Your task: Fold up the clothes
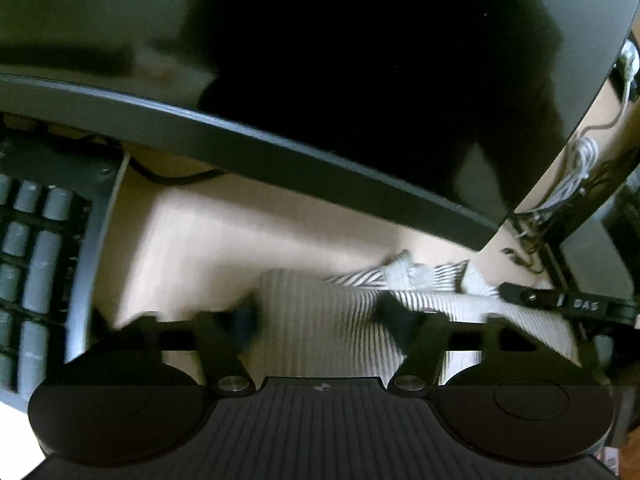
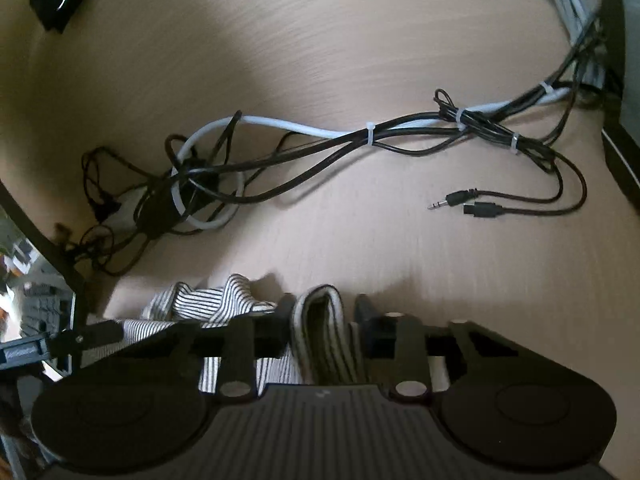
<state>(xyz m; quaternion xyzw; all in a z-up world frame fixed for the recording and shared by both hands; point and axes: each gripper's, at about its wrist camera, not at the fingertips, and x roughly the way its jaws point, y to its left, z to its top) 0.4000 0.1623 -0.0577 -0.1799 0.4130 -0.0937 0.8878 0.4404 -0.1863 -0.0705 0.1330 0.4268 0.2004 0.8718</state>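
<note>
While the right claw [image 2: 324,312] pinches it, striped cloth [image 2: 320,332] bunches (soft folds).

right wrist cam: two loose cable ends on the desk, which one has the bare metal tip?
The upper plug: a silver jack pin sticks out leftward. The lower plug just below it ends in a blunt all-black connector.

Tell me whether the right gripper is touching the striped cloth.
Touching. In the right wrist view, the right gripper has a fold of the striped cloth bunched between its fingers, pressing against both of them.
</note>
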